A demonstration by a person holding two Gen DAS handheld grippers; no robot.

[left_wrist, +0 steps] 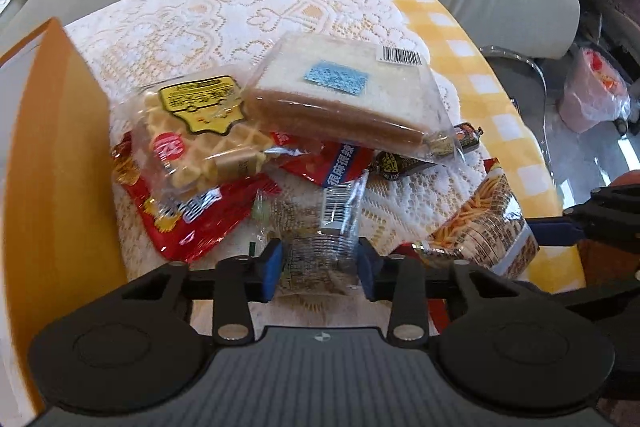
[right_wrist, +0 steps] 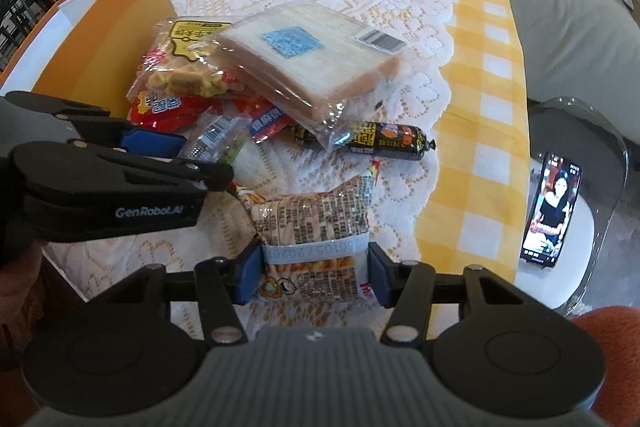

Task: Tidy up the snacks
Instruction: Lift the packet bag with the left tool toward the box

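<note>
Crowding your left tool (left_wrist: 320, 263), clamped on a clear packet (left_wrist: 334, 223), are the bread bag (left_wrist: 344, 95), waffles (left_wrist: 200, 147) and orange box (left_wrist: 56, 155); your right tool (right_wrist: 314, 273) clamps the fries bag (right_wrist: 316, 223).

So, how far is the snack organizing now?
Nothing visibly sorted yet; the orange box interior is hidden. In hand: left gripper closed on a clear packet, right gripper on the fries bag. Left on the table: sandwich, waffles, red packets, sausage.
</note>
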